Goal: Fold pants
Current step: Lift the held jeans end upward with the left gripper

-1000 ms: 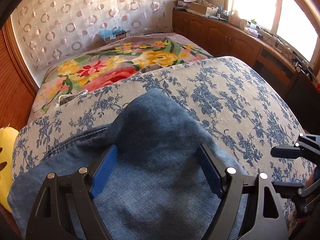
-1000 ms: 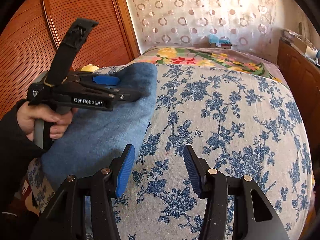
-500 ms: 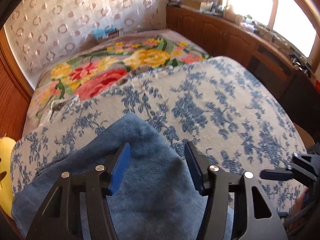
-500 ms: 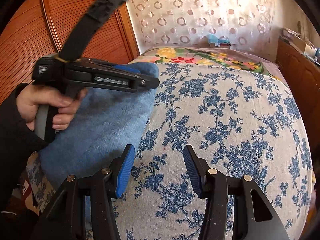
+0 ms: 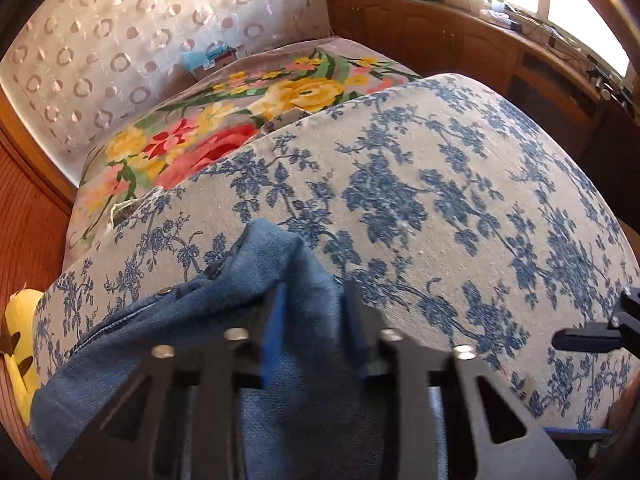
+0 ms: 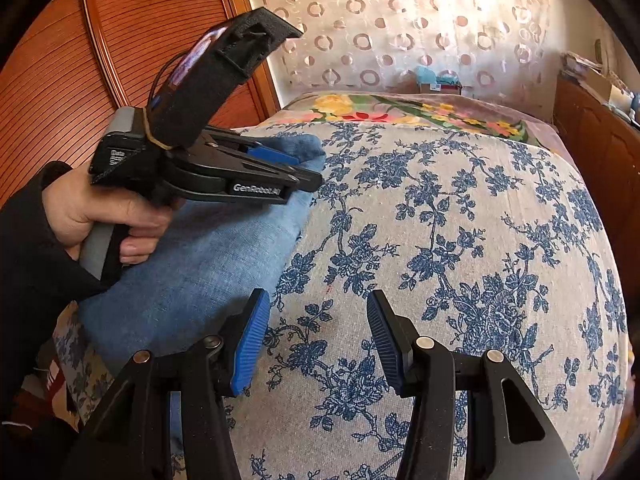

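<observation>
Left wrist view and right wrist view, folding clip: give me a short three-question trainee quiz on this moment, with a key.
1. True or false: blue denim pants sit between the left hand-held gripper pads.
2. What lies under the right hand-held gripper? A) denim B) blue-flowered beige bedspread C) wood
3. Fill in: a yellow ___ blooms on the flowered blanket behind.

Key: 1 true, jaws closing. 2 B. 3 rose.

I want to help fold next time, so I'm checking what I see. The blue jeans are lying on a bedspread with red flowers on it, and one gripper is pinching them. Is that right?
Nearly. The bedspread under the jeans has blue flowers, not red; the red ones are on the blanket farther back. The right wrist view shows it. The left gripper is closing on a fold of the jeans.
</observation>
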Available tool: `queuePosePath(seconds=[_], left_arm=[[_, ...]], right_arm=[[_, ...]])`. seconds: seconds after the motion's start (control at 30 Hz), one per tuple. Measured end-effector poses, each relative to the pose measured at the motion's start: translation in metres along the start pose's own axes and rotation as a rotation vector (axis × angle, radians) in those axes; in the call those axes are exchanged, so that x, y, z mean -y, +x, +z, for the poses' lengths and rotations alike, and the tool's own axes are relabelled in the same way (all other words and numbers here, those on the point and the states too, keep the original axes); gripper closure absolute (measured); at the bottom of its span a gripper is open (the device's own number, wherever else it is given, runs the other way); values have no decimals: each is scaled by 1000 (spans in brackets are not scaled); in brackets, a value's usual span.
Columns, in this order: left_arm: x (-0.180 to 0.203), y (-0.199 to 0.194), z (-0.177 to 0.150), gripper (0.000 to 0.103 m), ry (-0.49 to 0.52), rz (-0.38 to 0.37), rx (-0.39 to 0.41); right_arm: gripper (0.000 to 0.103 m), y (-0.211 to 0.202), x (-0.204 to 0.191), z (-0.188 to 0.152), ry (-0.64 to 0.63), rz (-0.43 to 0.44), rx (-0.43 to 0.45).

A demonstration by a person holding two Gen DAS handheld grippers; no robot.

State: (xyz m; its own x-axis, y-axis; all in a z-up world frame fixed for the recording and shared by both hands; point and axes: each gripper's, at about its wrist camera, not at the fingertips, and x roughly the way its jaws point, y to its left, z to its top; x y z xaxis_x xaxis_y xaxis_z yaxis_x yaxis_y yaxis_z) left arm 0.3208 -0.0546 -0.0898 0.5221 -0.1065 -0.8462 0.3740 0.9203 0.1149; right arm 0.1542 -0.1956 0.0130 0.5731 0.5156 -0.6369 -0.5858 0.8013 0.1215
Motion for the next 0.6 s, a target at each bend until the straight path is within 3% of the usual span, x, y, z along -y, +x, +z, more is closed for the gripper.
queuePosePath(seconds=[0.03, 0.13, 0.6], left_arm=[[0, -4, -1, 90, -2, 0, 9], [-2, -16, -4, 96, -15, -3, 41], [-33, -102, -28, 97, -107, -57, 241]], right_arm=[[50, 0, 0, -1, 1, -2, -1], [50, -1, 0, -2, 3, -10, -4], [50, 0, -9, -3, 0, -8, -13]])
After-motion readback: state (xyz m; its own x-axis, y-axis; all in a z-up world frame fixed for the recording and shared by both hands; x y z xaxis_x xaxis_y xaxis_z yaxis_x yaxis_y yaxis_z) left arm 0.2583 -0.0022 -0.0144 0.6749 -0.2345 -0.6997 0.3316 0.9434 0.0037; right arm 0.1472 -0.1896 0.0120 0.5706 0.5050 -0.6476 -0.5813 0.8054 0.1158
